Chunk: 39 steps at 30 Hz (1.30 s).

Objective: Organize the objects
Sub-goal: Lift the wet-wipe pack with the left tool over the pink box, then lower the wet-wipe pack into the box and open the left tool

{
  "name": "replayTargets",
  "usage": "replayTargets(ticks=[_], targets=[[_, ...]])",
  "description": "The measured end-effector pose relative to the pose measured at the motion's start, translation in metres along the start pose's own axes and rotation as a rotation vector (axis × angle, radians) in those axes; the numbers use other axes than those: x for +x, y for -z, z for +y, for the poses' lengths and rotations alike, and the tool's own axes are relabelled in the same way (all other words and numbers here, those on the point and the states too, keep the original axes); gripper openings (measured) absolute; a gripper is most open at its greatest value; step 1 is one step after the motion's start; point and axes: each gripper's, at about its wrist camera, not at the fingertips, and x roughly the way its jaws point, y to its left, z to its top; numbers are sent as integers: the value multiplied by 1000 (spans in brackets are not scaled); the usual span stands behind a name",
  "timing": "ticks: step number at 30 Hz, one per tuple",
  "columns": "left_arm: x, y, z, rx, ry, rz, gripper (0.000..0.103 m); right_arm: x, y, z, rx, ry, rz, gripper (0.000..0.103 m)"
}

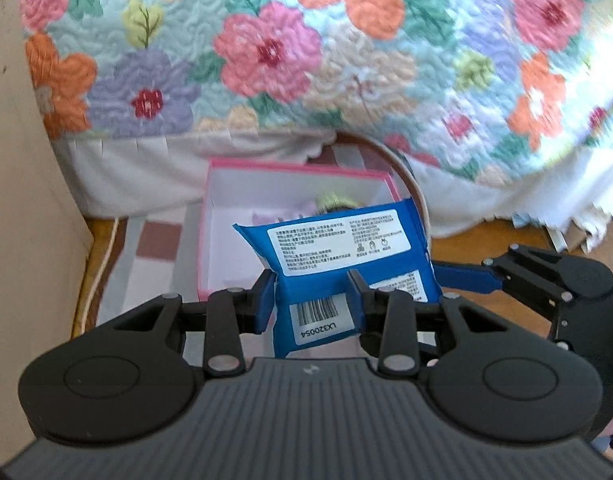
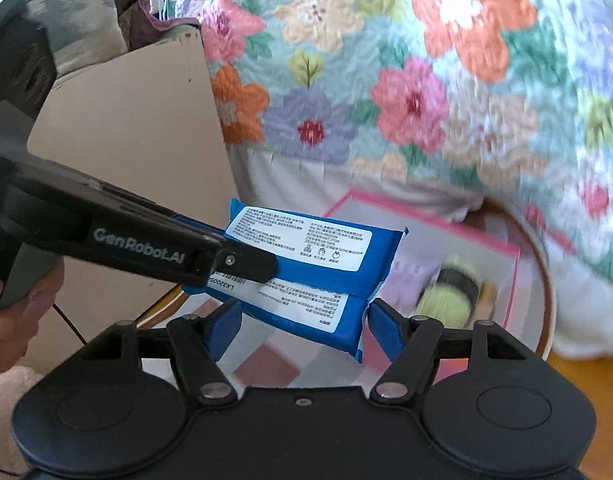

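My left gripper (image 1: 311, 298) is shut on a blue wipes packet (image 1: 338, 248) with white labels and holds it in the air in front of an open pink box (image 1: 298, 170). The right wrist view shows the same packet (image 2: 306, 276), with the left gripper pinching its left end. My right gripper (image 2: 302, 322) is open, its blue fingers (image 2: 386, 326) on either side of the packet's lower edge, apart from it. The box (image 2: 510, 264) holds a yellow-green and black roll (image 2: 452, 290) and a pale purple item (image 2: 406, 276).
The box stands on a round checked table with a wooden rim (image 2: 546, 300). A flowered quilt (image 1: 306, 52) hangs down behind it. A beige board (image 1: 22, 180) stands at the left. A wooden floor (image 1: 506, 236) shows at the right.
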Motion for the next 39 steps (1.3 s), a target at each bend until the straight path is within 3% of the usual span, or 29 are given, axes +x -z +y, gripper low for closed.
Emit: replayTargets(ticks=[7,19,23,30,32,34,36,39], targets=[[65,-47,17,-10,-66,12,35,53,-32,-46,37,-22,32,52],[209,-57,59,-95,-110,144,36,183,-22,-115,190,-33,125,49],[228,-57,70,-119,-105,164,37,204,-20,-122,209,-34,150,48],[248,-55,75,-114,-143,195,37,224,-18,-135,300,-44,192,33],[249,-55,71,-102,-166,183,41,229,-15,-139,332,-46,199,31],[247,-55,69,-108,-192,165,52,232,-12,-141,347,-53,197,26],[244,-52,71,-144,-183,137,52,237,-10,-140,359,-52,218,21],[241,-50,72,-156,-167,119,52,245,-4,-136,369,-44,241,21]])
